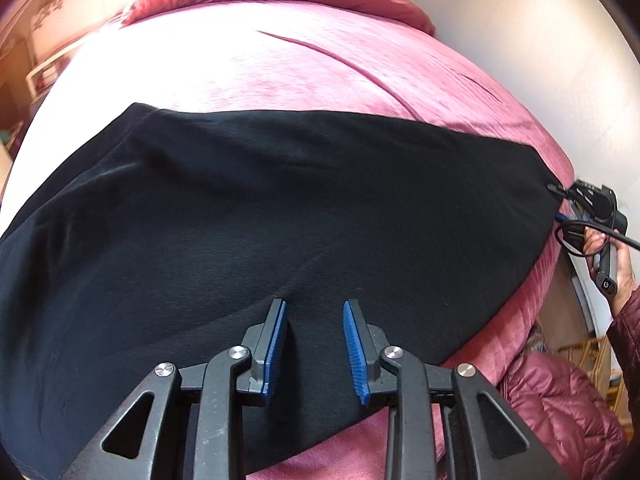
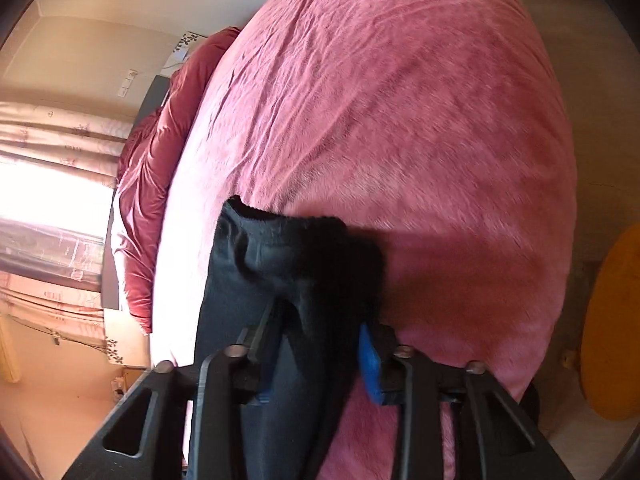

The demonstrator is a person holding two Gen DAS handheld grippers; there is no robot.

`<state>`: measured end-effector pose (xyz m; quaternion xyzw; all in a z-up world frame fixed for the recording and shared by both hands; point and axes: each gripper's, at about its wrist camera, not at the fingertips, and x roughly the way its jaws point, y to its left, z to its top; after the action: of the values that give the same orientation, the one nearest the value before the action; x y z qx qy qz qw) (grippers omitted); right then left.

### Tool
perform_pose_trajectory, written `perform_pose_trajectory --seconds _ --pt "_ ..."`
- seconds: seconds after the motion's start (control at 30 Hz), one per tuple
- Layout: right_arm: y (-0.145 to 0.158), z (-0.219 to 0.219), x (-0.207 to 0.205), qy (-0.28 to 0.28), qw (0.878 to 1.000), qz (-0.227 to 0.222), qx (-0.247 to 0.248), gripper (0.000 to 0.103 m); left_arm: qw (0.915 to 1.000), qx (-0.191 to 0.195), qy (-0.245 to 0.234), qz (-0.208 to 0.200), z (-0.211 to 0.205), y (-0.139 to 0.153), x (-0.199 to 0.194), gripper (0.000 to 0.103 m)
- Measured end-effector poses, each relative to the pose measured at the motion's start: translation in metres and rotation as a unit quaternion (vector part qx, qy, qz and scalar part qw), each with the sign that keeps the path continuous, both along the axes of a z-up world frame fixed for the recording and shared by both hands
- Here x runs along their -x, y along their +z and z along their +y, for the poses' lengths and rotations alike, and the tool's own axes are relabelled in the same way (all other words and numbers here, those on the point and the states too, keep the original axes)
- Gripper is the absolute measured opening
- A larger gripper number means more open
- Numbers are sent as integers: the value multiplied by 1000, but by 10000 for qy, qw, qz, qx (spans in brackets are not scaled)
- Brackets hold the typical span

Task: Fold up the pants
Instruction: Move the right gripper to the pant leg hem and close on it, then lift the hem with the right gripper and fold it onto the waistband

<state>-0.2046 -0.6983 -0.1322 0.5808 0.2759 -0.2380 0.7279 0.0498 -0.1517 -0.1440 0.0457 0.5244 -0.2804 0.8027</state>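
Premises: a bedroom in a private home. A bed (image 2: 400,100) covered by a pink plush blanket (image 1: 320,72) fills both views. At the bed's head lies a bunched dark-red quilt (image 2: 160,160). Beyond the head end hang patterned pink curtains (image 2: 52,136) over a bright window (image 2: 48,200). A plain cream wall (image 1: 520,20) runs beside the bed.

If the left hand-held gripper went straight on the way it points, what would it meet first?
Most likely the black fabric pants spread on the pink bedspread: the left hand-held gripper points down at them, jaws apart, nothing between. How near is unclear.
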Motion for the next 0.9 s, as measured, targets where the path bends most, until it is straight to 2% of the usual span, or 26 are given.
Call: perform_pose_trajectory --seconds 0.07,0.17,0.23,0.43,0.57,0.67,0.9 --pt "15 2 -6 173 9996 66 199 20 9999 26 92 59 4 1 -4 30" --pt "47 10 -20 545 9965 -153 609 19 9996 75 266 48 14 1 -9 30" --pt "71 23 -28 900 9915 -359 871 19 9987 212 429 190 23 1 -15 30" --pt "130 86 -72 2126 9631 -835 1427 19 9951 417 845 296 51 5 -28 30" --pt "147 157 -108 3050 9328 -942 1674 19 9911 642 1056 488 75 6 -35 30" --pt "144 217 -135 3791 9041 -921 1743 19 9877 847 1164 618 92 8 -40 30" --pt "94 349 -171 5128 8312 -197 2139 19 9794 1319 1245 889 122 4 -44 30"
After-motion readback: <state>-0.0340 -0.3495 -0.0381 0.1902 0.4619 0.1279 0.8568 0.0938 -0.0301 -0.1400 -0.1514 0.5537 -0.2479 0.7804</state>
